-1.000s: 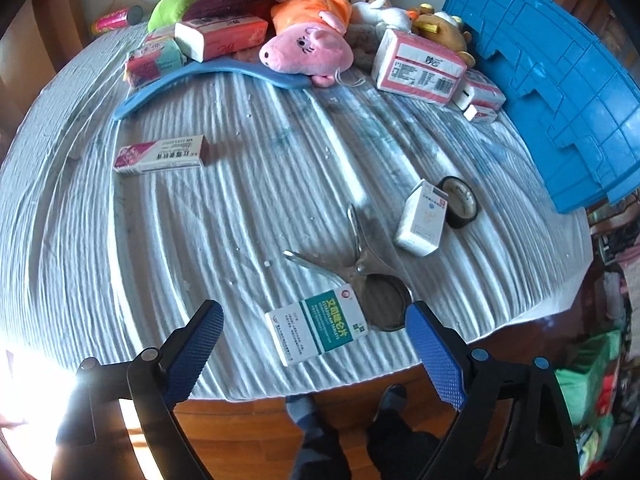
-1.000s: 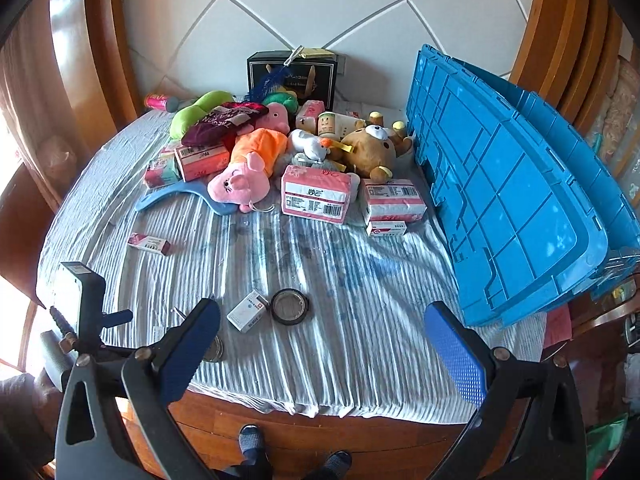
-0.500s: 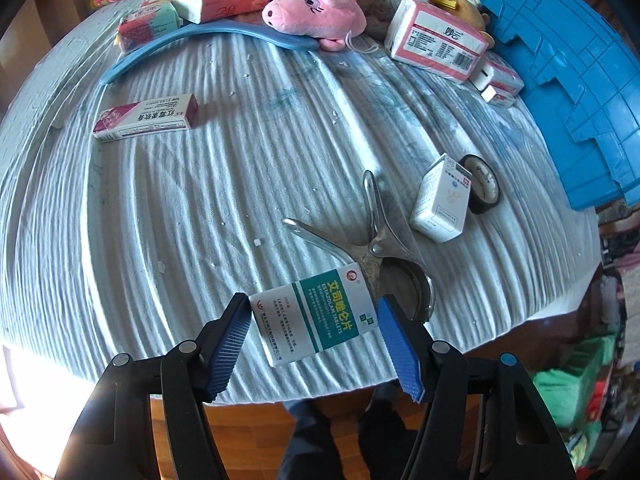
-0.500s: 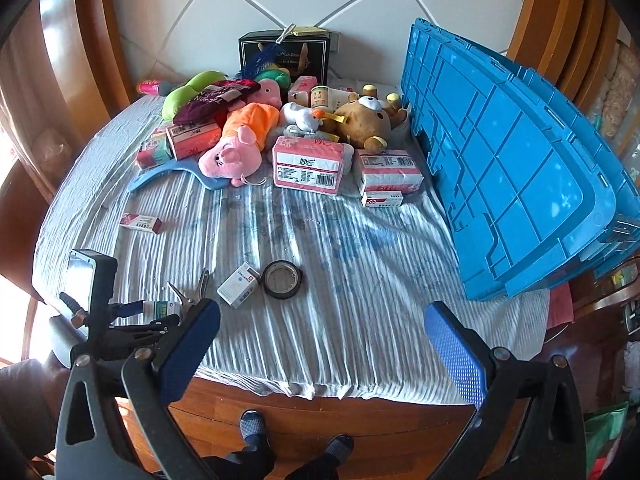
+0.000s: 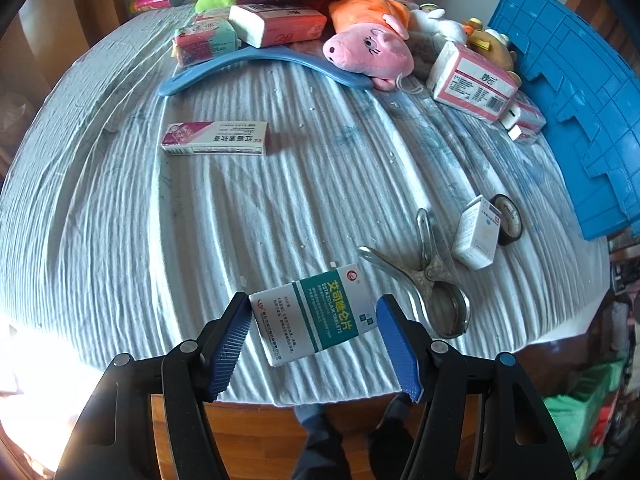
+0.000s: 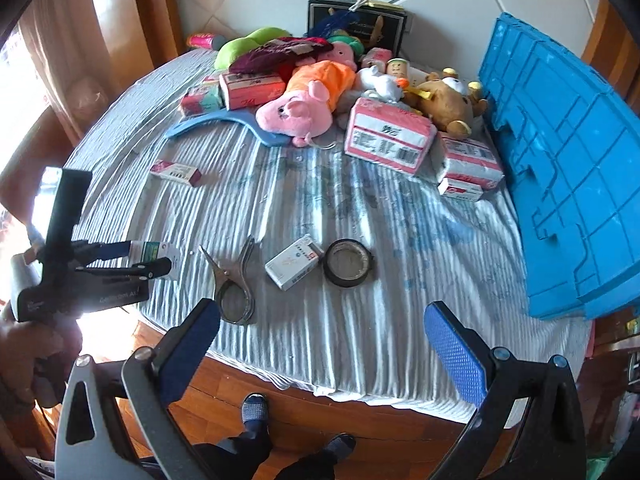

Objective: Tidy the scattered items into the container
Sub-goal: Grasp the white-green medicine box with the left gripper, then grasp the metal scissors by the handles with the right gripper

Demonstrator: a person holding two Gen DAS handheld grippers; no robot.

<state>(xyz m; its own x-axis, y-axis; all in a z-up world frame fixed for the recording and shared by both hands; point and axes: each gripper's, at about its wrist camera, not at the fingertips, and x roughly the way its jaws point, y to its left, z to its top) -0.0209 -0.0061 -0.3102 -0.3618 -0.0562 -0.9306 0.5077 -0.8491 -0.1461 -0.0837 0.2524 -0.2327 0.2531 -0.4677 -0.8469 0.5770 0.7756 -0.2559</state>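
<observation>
A green-and-white tablet box [image 5: 316, 320] sits between the blue pads of my left gripper [image 5: 312, 305], which is shut on its two short ends near the table's front edge. The right wrist view shows the same box [image 6: 154, 251] held in the left gripper [image 6: 160, 258] just above the cloth. My right gripper [image 6: 322, 320] is open and holds nothing; it hangs over the front edge, short of a small white box [image 6: 294, 267] and a black tape roll [image 6: 349, 262]. The blue container [image 6: 560, 152] stands tilted at the right.
A metal clip [image 5: 428, 276] lies beside the held box. A pink-and-white carton [image 5: 216, 138] lies mid-left. At the back are a pig plush [image 5: 372, 48], a blue hanger [image 5: 240, 64], tissue packs [image 6: 386, 134] and a bear [image 6: 444, 106]. A person's feet show below the table edge.
The left jaws have narrowed from wide apart onto the tablet box. My right gripper has come down closer to the table, towards the white box and tape roll.
</observation>
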